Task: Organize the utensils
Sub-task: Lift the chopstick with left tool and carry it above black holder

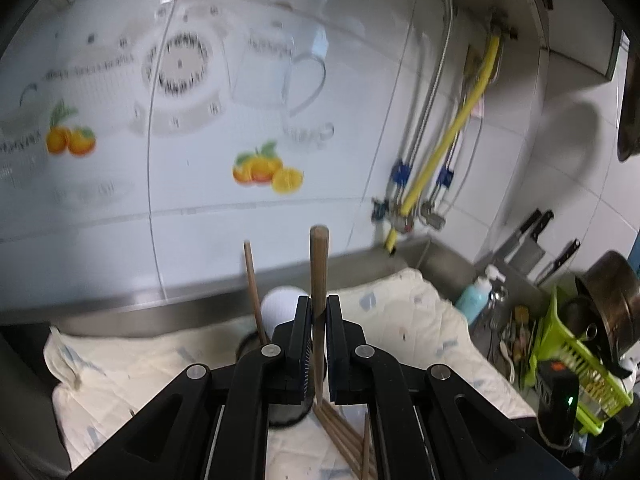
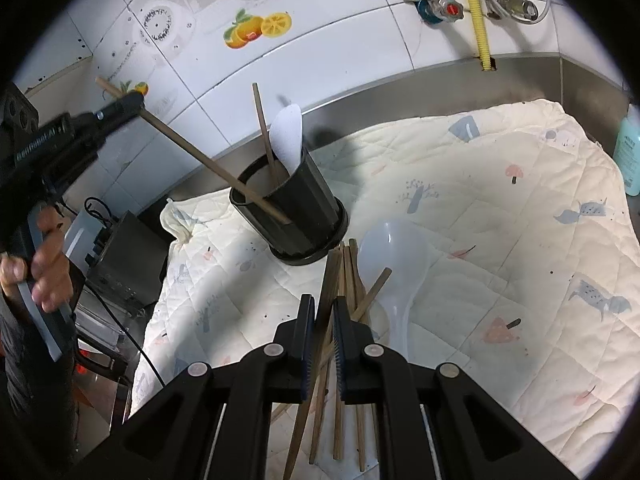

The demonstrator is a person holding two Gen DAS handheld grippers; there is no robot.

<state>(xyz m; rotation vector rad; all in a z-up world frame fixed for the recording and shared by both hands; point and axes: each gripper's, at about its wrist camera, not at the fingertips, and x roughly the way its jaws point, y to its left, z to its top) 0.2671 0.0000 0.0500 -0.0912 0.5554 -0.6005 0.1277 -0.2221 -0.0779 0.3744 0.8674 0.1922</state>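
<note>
My left gripper (image 1: 319, 320) is clamped on a single wooden chopstick (image 1: 319, 280), which stands nearly upright between the pads. From the right wrist view the same chopstick slants down from that gripper (image 2: 138, 103), its lower tip in front of the black utensil holder (image 2: 304, 216). The holder stands on a quilted cloth (image 2: 500, 216) spread over the steel counter, and it already holds one chopstick (image 2: 264, 132) and a white spoon (image 2: 286, 136). My right gripper (image 2: 324, 320) has its jaws closed on a dark chopstick (image 2: 326, 292) lifted at an angle over the loose pile of chopsticks (image 2: 352, 280) on the cloth. Just beside the pile lies a translucent plastic ladle (image 2: 394, 264). A blue soap bottle (image 1: 476, 294) stands near the cloth's far corner.
</note>
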